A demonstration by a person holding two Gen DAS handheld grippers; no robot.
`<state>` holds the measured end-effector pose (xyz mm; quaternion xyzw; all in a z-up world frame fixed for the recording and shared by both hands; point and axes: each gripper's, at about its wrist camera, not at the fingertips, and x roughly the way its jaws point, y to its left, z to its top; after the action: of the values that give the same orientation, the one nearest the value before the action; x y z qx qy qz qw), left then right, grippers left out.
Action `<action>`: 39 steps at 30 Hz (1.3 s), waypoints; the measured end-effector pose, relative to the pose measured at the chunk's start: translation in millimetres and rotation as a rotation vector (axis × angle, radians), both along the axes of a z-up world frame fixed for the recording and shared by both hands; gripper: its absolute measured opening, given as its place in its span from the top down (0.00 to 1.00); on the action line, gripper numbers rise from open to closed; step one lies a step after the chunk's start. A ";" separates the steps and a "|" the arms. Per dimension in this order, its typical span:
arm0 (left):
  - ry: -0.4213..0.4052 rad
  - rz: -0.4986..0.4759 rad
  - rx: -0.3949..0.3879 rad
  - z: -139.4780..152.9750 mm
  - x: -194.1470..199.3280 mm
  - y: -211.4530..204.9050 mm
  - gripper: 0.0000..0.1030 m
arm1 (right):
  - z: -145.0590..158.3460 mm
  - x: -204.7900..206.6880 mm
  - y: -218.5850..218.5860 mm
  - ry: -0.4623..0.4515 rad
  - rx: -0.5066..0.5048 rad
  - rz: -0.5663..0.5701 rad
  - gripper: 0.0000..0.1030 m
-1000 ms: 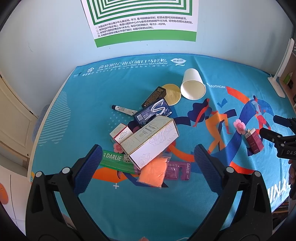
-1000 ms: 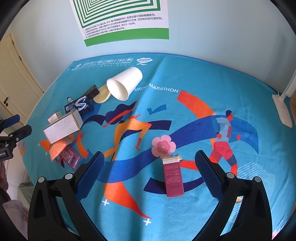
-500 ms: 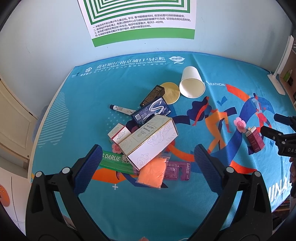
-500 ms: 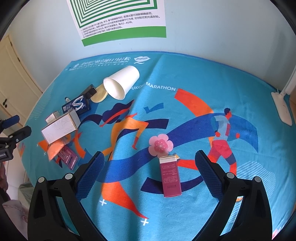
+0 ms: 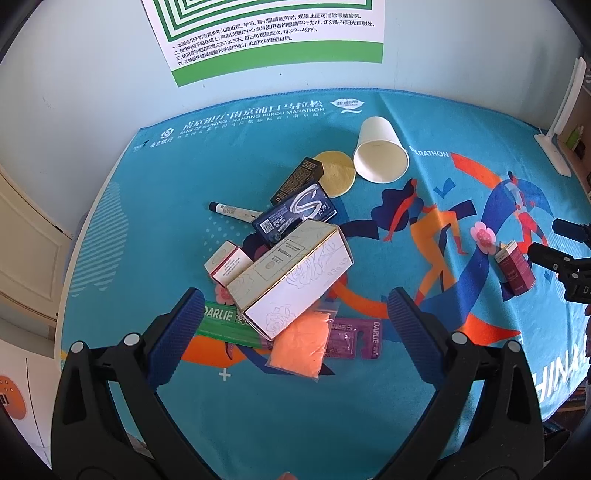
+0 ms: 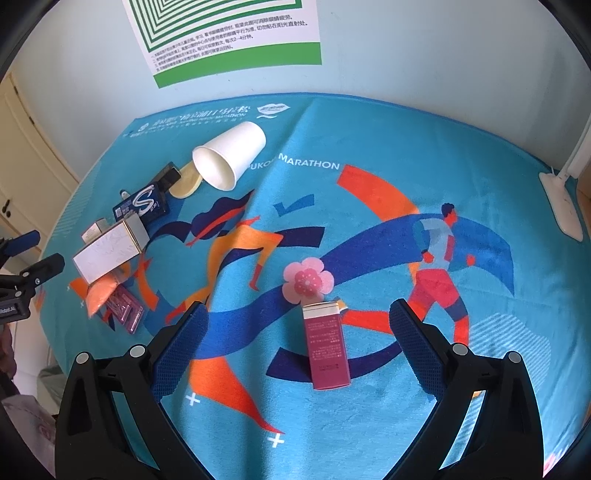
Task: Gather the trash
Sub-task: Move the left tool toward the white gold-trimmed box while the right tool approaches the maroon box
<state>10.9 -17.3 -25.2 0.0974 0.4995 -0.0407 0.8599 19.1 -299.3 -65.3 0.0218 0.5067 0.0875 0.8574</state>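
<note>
A heap of trash lies on the blue marathon cloth (image 5: 147,206): a cream rose-print box (image 5: 291,277), a dark blue S pack (image 5: 295,218), a black box (image 5: 297,179), a pen (image 5: 232,210), a small white-red box (image 5: 227,262), a green DARLIE box (image 5: 225,321), an orange bag (image 5: 301,343) and a purple DARLIE card (image 5: 354,338). A white paper cup (image 5: 380,151) lies tipped by a tan round pad (image 5: 336,173). My left gripper (image 5: 295,332) is open above the heap's near side. My right gripper (image 6: 295,343) is open around a maroon box (image 6: 327,345), apart from it.
A white lamp base (image 6: 563,206) stands at the cloth's right edge. A green-and-white poster (image 5: 266,33) hangs on the wall behind. A cream cabinet door (image 5: 26,236) is at the left. The cloth's front edge is close below both grippers.
Both grippers have moved slightly forward and down; the maroon box now sits further in between the right fingers. No object has moved.
</note>
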 end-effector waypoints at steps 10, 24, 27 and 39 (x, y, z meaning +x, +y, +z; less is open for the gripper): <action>0.022 -0.018 0.019 -8.9 8.2 -5.0 0.06 | -6.3 3.1 -3.3 0.020 -0.005 -0.005 0.06; 0.052 -0.029 0.045 -22.9 18.5 -4.0 0.06 | -21.5 8.4 -0.7 0.065 -0.008 0.005 0.06; 0.059 -0.029 0.050 -26.4 21.0 -2.0 0.06 | -24.4 9.3 -0.1 0.076 -0.009 0.005 0.06; 0.097 -0.034 0.075 -44.2 33.8 2.1 0.06 | -37.0 15.9 2.5 0.118 -0.016 0.005 0.06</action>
<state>44.7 -15.3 -69.5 0.1361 0.5399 -0.0413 0.8296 35.0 -296.7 -102.4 0.0186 0.5570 0.0840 0.8261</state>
